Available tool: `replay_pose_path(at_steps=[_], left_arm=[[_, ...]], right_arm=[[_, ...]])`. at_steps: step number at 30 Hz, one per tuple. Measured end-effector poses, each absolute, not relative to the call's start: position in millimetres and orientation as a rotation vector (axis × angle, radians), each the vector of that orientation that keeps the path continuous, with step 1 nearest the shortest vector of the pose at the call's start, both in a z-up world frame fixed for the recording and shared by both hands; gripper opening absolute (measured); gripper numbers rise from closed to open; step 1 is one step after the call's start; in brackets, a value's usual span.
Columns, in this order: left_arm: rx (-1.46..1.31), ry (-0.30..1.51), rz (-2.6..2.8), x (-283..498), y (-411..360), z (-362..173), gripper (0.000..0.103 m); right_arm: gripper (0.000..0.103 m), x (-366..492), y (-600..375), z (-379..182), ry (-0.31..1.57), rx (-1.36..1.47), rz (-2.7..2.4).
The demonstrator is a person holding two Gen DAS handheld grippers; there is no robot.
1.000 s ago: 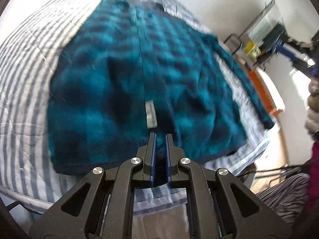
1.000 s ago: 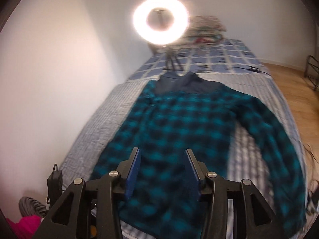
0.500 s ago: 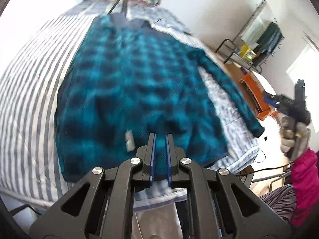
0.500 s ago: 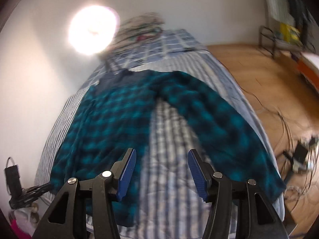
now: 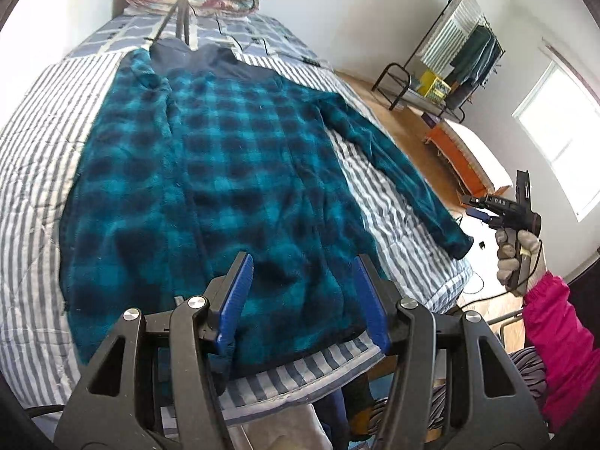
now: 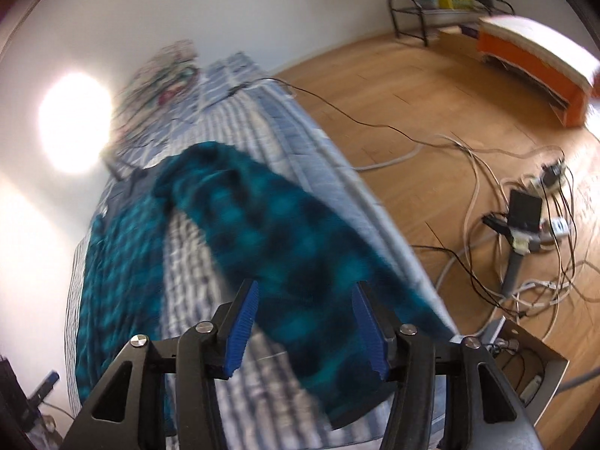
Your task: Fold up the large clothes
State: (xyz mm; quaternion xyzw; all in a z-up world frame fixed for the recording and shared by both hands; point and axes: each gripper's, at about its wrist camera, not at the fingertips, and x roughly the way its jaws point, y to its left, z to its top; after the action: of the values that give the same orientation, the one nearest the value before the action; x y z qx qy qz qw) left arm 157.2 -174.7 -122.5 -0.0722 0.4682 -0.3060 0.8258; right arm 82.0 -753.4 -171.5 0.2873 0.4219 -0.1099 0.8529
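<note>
- A teal plaid shirt [image 5: 232, 172] lies flat, collar away, on the striped bed cover [image 5: 33, 157].
- The left gripper [image 5: 300, 296] hangs over the shirt's hem, fingers spread wide, gripping nothing.
- The right gripper [image 6: 305, 333] hovers above the outstretched sleeve [image 6: 285, 258], fingers apart, sleeve cuff between them but not pinched.

In the right wrist view the shirt [image 6: 292, 262] is smeared by motion blur, so its check pattern and sleeve edge cannot be made out, and the cuff end is hidden behind the right gripper [image 6: 305, 328]. The pillows [image 6: 165, 71] are blurred too. In the left wrist view the shirt hem [image 5: 300, 352] is partly covered by the left gripper [image 5: 302, 302].
</note>
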Motion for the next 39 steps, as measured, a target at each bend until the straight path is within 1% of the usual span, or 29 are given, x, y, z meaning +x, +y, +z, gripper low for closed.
replay_pose_path(at_steps=[7,13,25,27,28,29,30,33,39], left_arm=[[-0.154,1.039,-0.667,162,-188,-138,0.057],[-0.142,1.054,-0.68,164,-196,-143,0.057],[-0.15,1.086,-0.685,169,-199,-153,0.057],[-0.153,1.089,-0.684,169,-200,-153,0.057],[-0.151,1.088,-0.682,168,-200,-153,0.057],[-0.148,1.086,-0.68,168,-200,-152,0.057],[-0.144,1.085,-0.677,168,-201,-152,0.057],[-0.145,1.08,-0.684,167,-201,-150,0.057],[-0.147,1.064,-0.692,163,-198,-144,0.057]], right_arm=[[0.042,87,-787,-207,0.954,0.646,-0.301],[0.036,101,-795,-218,0.967,0.638,-0.274],[0.036,114,-799,-240,1.018,0.612,-0.236],[0.02,112,-798,-239,1.015,0.621,-0.217],[0.007,110,-797,-237,1.012,0.631,-0.21],[0.002,109,-795,-234,1.01,0.62,-0.218],[0.001,107,-792,-230,1.007,0.601,-0.22],[0.0,103,-782,-211,0.975,0.537,-0.211],[0.0,90,-762,-169,0.88,0.569,-0.137]])
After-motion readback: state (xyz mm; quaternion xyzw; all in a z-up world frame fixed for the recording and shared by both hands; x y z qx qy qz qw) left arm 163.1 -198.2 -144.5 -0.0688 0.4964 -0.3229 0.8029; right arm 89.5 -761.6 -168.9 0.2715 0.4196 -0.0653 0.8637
